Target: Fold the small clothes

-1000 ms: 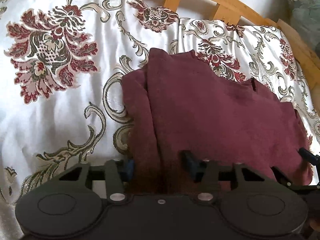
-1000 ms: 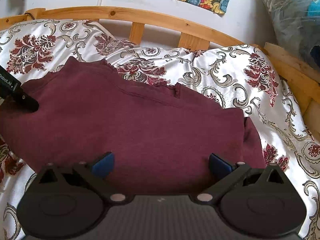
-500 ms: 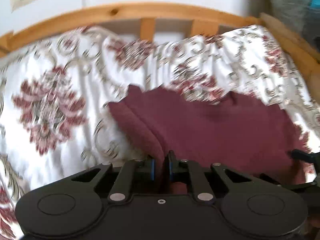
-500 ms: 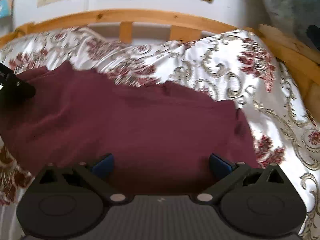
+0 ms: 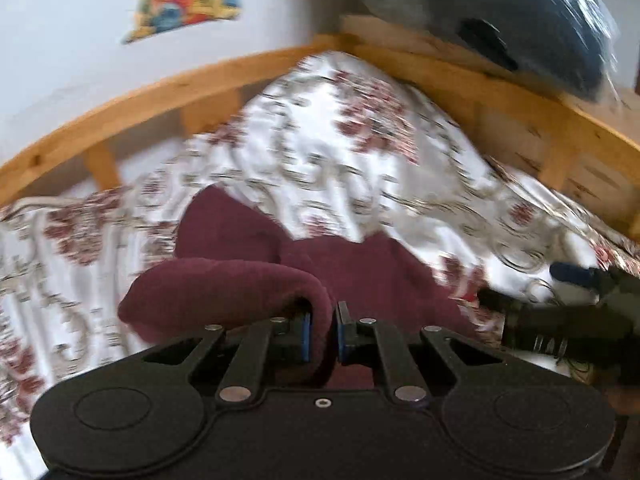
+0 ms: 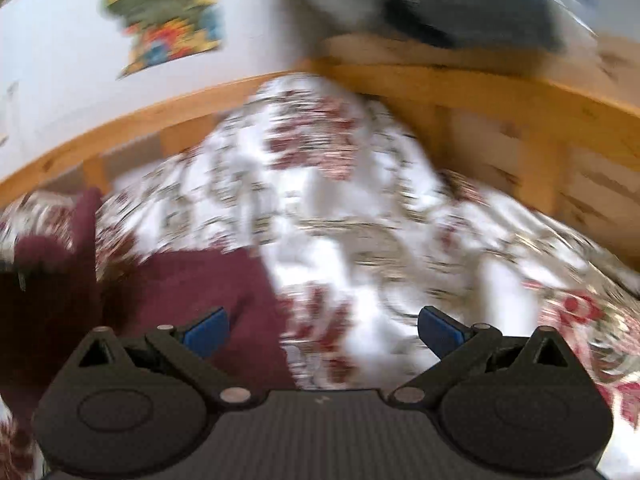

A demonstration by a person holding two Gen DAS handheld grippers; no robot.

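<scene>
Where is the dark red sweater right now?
The sweater lies on the flowery bedspread, its near edge pinched in the left gripper.

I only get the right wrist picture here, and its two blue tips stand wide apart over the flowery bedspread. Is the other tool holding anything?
Observer: Yes. The left gripper is shut on a fold of the maroon garment.
Operator: Is the cloth lying flat?
Observer: No, the pinched edge curls up into a roll above the bedspread.
Operator: Where is my tool from there?
Observer: The right gripper shows at the right edge, off the garment.
</scene>
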